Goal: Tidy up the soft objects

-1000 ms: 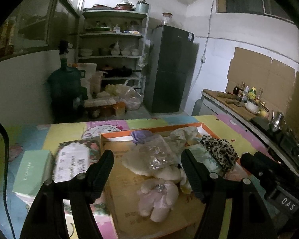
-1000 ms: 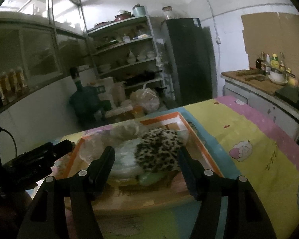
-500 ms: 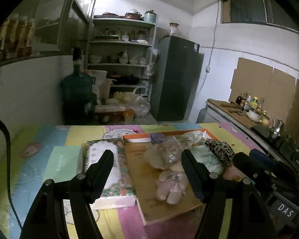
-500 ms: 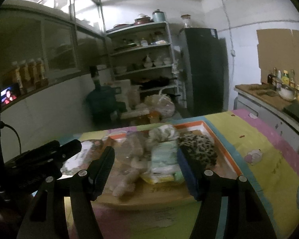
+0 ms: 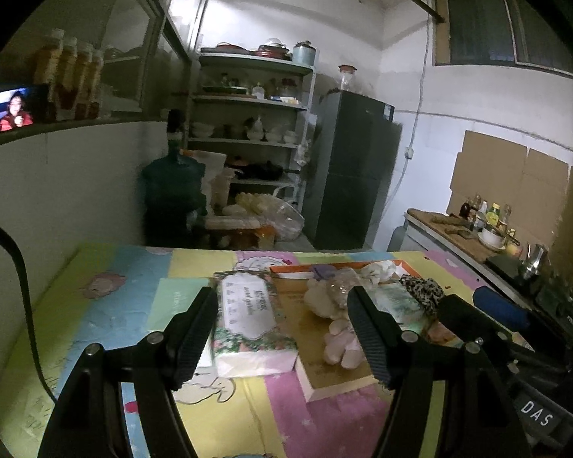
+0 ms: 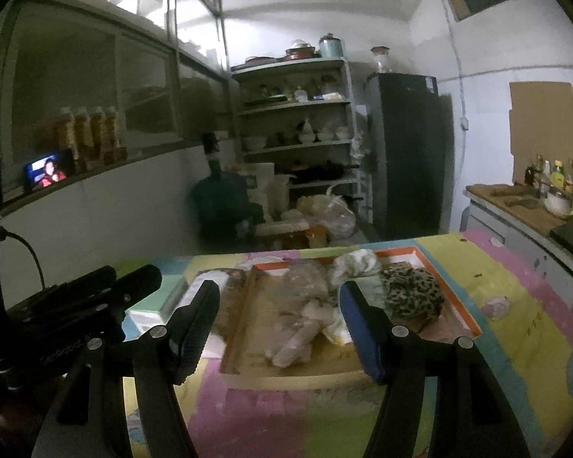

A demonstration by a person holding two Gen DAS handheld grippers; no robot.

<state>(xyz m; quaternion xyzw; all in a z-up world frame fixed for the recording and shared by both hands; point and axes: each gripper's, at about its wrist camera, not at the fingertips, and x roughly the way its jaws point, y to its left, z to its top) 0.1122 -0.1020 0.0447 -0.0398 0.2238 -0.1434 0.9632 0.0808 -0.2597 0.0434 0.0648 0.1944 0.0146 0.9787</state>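
From the left wrist view, my left claw [image 5: 282, 328] hangs above the near edge of the table [image 5: 107, 305] with its jaws wide apart and nothing between them. Just past the fingers lies a tissue pack [image 5: 248, 320], touching the left side of the tray [image 5: 324, 385]. In the tray sit the soft things: a pale plush toy [image 5: 342, 343] near me, a crinkly bag [image 5: 336, 294] behind it, a wipes pack [image 5: 395, 297], a leopard cloth [image 5: 420, 290] at the right, and a white rag [image 5: 378, 267] at the far rim. My other claw's body shows dark at the right.

From the right wrist view, my right claw [image 6: 277, 328] is likewise spread open and empty, pointing across the tray [image 6: 458, 305]. The leopard cloth [image 6: 412, 297] lies just right of my blue-padded finger, the white rag [image 6: 355, 263] beyond it, the plush toy [image 6: 294, 339] in the near middle. The tissue pack [image 6: 214, 282] shows left of the tray.

I judge the work mostly done: the soft things are heaped in the tray, neither claw carries anything. What may remain is the tissue pack outside it, and perhaps some neatening of the pile.
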